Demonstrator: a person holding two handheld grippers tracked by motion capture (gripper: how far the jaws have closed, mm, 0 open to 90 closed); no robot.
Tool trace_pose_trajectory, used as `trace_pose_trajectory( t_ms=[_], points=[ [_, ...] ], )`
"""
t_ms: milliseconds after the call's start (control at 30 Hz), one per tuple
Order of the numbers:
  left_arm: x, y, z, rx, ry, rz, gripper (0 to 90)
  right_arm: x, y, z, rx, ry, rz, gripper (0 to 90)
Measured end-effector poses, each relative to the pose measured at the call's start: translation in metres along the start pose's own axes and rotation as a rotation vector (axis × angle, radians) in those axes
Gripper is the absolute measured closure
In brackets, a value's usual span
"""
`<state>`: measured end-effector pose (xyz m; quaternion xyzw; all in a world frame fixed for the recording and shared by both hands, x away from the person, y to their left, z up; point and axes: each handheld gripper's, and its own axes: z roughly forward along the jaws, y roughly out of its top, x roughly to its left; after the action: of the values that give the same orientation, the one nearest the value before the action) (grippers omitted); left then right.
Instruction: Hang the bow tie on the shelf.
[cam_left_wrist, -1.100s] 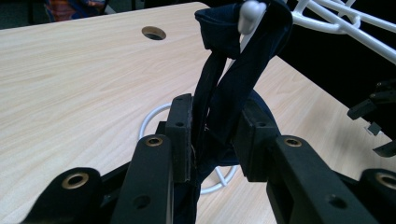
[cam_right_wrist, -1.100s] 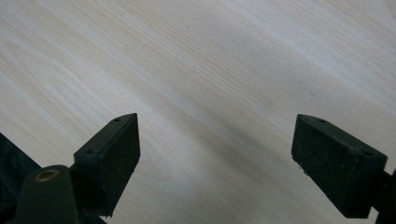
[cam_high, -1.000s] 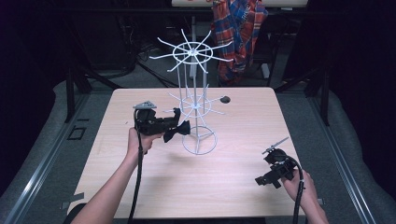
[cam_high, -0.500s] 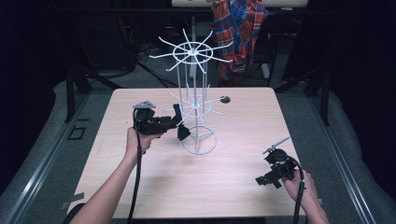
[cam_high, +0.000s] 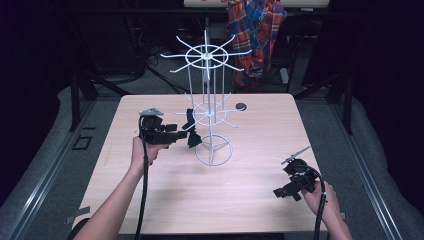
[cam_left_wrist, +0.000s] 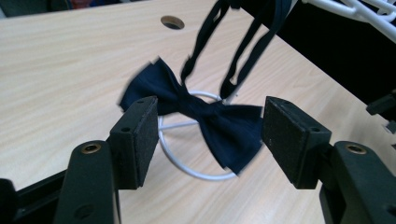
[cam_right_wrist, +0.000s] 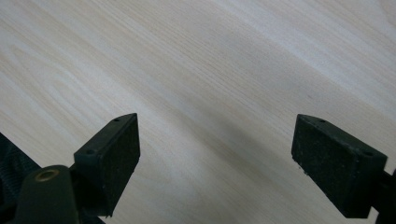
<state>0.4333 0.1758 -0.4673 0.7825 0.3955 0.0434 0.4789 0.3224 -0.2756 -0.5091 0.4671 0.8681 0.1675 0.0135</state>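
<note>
A dark navy bow tie (cam_left_wrist: 205, 121) hangs by its black strap (cam_left_wrist: 247, 42) from a lower arm of the white wire rack (cam_high: 210, 115), left of the rack's post in the high view. My left gripper (cam_high: 182, 135) points at the bow tie (cam_high: 191, 134) from the left. Its jaws have just been opening, and in the left gripper view the left gripper (cam_left_wrist: 210, 128) stands open, the tie hanging past the pads (cam_left_wrist: 144, 135) untouched. My right gripper (cam_high: 280, 192) rests near the table's front right corner; seen along its own jaws, the right gripper (cam_right_wrist: 215, 154) is open over bare wood.
The rack's round base ring (cam_left_wrist: 187, 170) sits on the light wood table (cam_high: 250, 150) under the tie. A small round hole (cam_high: 241, 106) marks the table behind the rack. A plaid cloth (cam_high: 257, 30) hangs beyond the far edge.
The left jaws have spread and let go of the bow tie, which now hangs free from the rack arm. The left hand has drawn slightly back to the left. The right hand has kept still.
</note>
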Motion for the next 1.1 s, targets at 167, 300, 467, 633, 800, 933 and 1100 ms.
trace_pose_trajectory(
  t_ms=[167,300,467,633,800,933,1100],
  points=[
    [0.006,-0.003,-0.016,-0.009,0.014,-0.011,34.7,0.003,0.001,-0.001,-0.010,-0.012,0.001,15.2],
    [0.013,-0.005,-0.031,-0.040,0.011,-0.037,29.7,0.001,0.000,-0.002,-0.021,-0.005,0.002,15.2],
    [0.015,-0.006,-0.045,-0.038,0.059,-0.038,23.0,0.001,-0.001,-0.004,-0.030,-0.012,0.005,15.2],
    [0.007,-0.006,-0.052,0.017,0.118,-0.011,17.6,0.003,0.000,-0.005,-0.028,-0.012,0.004,15.2],
    [-0.002,-0.011,-0.058,0.084,0.207,0.017,14.7,0.003,0.000,-0.006,-0.021,-0.043,-0.007,15.3],
    [-0.007,-0.019,-0.063,0.162,0.276,0.015,8.0,0.002,-0.003,-0.009,-0.058,-0.029,0.000,15.1],
    [-0.011,-0.038,-0.068,0.251,0.329,0.023,1.2,0.004,-0.002,-0.008,-0.057,-0.013,-0.011,15.2]
  ],
)
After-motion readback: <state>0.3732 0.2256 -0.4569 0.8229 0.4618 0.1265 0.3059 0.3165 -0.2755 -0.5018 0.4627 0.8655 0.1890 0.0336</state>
